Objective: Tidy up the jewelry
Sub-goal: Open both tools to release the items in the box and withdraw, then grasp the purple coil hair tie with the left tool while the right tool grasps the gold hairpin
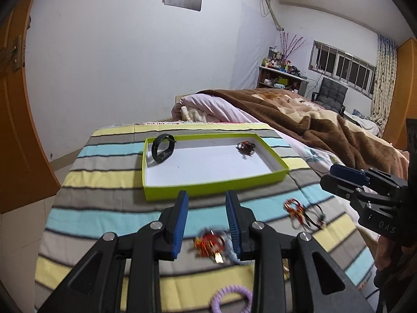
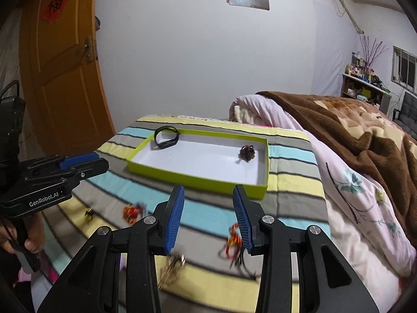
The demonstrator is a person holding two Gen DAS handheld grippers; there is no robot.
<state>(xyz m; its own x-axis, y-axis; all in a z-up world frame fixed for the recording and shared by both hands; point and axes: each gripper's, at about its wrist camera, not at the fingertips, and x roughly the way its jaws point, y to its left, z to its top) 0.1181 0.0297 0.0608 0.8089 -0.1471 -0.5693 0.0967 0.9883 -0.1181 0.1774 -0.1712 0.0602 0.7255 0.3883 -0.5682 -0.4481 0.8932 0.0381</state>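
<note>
We see blurred jewelry pieces on the striped cloth, green tray holding a black band and beaded bracelet, left gripper and right gripper spread, empty.

Each handheld gripper is a black plastic frame of angular linkage arms with triangular cut-outs, pinned by round silver screws, ending in two ribbed blue finger pads. At the left edge of the right-wrist view, the left gripper carries white "GenRobot.AI" lettering on its black body, with a black cable above it. At the right edge of the left-wrist view, the right gripper shows pale letters "DAS".
</note>
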